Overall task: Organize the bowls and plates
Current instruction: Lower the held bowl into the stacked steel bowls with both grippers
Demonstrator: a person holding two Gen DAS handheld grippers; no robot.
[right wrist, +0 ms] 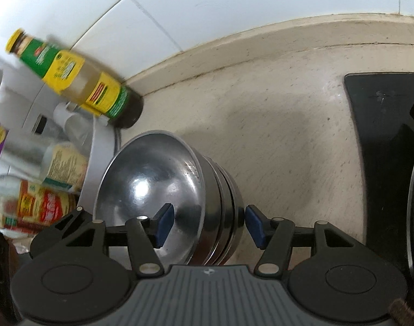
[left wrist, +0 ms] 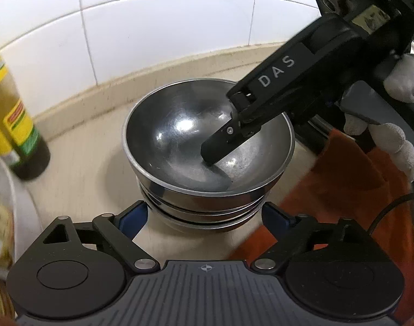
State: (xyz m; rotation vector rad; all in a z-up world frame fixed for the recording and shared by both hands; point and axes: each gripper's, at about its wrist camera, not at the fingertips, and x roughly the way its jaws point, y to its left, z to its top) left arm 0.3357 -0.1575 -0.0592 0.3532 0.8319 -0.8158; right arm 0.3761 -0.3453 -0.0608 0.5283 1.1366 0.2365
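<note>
A stack of steel bowls [left wrist: 207, 146] sits on the beige counter [left wrist: 79, 168] straight ahead of the left claw [left wrist: 204, 217], whose blue-padded fingers stand apart on either side of the stack's near base without touching it. The right claw [right wrist: 209, 225] straddles the stack's rim: one finger [right wrist: 163, 225] reaches inside the top bowl [right wrist: 149, 190], the other [right wrist: 254, 225] lies just outside the stack's wall, and the jaws are spread with a gap visible on both sides (the left view shows the inner finger dipping toward the bowl's bottom). To the left of the left claw stands a yellow-and-green labelled oil bottle [left wrist: 13, 125], near the tiled wall [left wrist: 152, 27]. More jars and bottles [right wrist: 43, 190] crowd beside the stack. To the right of the right claw lies a black stovetop [right wrist: 380, 146], and an orange cloth [left wrist: 351, 190] is right of the left claw.
</note>
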